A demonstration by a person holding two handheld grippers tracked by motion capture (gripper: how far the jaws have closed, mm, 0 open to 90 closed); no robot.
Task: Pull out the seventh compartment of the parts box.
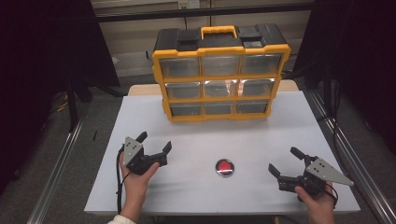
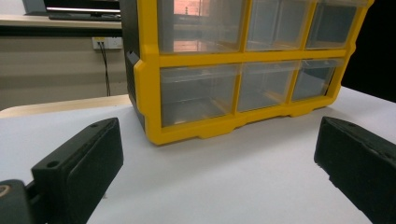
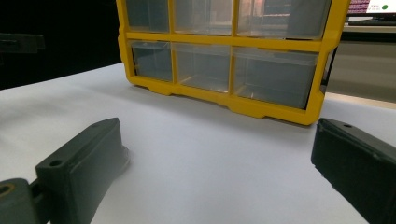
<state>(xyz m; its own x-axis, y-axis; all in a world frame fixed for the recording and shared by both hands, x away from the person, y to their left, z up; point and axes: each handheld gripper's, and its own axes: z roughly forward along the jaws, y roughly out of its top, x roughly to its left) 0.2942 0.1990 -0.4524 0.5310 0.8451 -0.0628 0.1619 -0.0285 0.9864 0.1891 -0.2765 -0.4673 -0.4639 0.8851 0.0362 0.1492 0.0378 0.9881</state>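
black left gripper (image 1: 153,143), grey triangular plates, black cables, white sleeve cuff (image 1: 121,219)

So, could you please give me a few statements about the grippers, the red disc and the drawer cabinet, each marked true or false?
1. Both the left gripper and the right gripper are open and hold nothing. True.
2. The red disc lies on the white table between the two grippers. True.
3. The left gripper is clamped on the red disc. False: the disc lies apart from it, untouched.
4. The yellow drawer cabinet stands at the far side of the table with its clear drawers facing the person. True.
5. One of the cabinet's drawers is pulled right out onto the table. False: all drawers sit in their frame.
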